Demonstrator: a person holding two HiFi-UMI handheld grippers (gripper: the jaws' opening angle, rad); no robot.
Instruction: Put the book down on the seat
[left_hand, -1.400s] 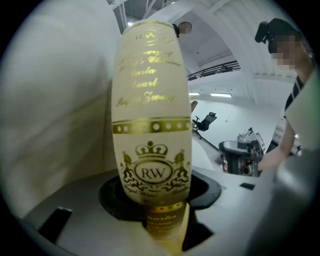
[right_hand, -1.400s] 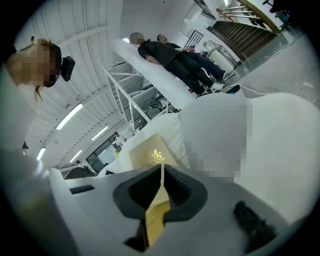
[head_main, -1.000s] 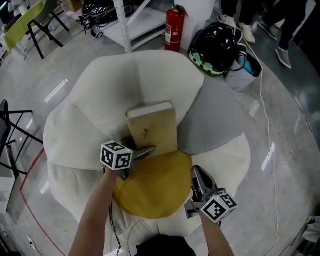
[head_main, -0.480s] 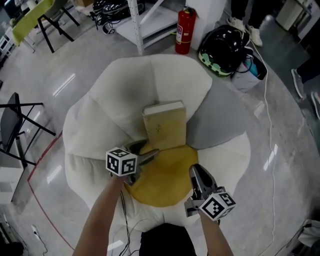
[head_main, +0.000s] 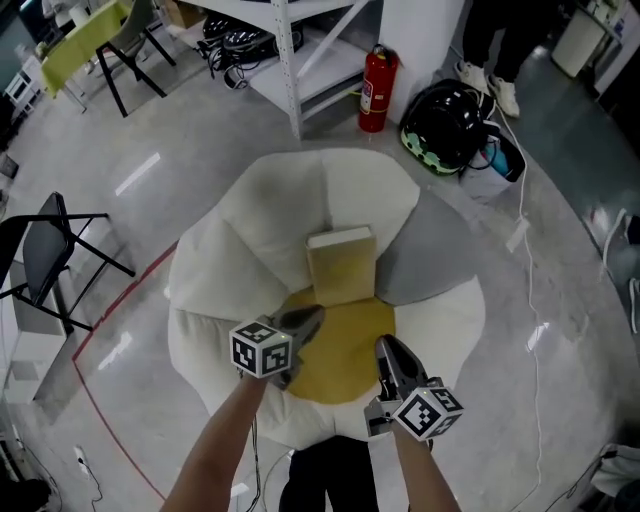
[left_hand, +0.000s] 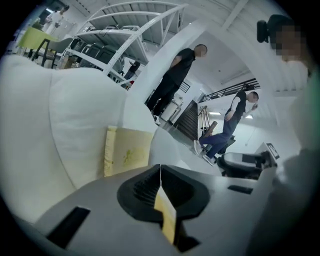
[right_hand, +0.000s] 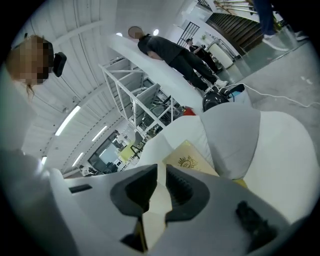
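The tan book (head_main: 342, 265) stands tilted against the back of the white beanbag seat (head_main: 262, 225), its lower edge on the yellow cushion (head_main: 345, 350). It also shows in the left gripper view as the book (left_hand: 127, 150) and in the right gripper view as the book (right_hand: 189, 159). My left gripper (head_main: 313, 320) hovers short of the book's lower left corner; its jaws have just been closing and now meet with nothing between them (left_hand: 160, 170). My right gripper (head_main: 386, 352) hangs over the cushion's right side, its jaws (right_hand: 161, 174) drawn nearly together and empty.
A grey panel (head_main: 430, 250) forms the seat's right side. Behind the seat stand a red fire extinguisher (head_main: 376, 92), a black helmet-like bag (head_main: 448, 125) and a white shelf frame (head_main: 300, 60). A black folding chair (head_main: 45, 260) is at the left. A white cable (head_main: 527, 235) trails on the floor.
Both grippers have drawn back and up from the book, and the view has risen. The left jaws, open half a second ago, are closed. The book rests where it was.
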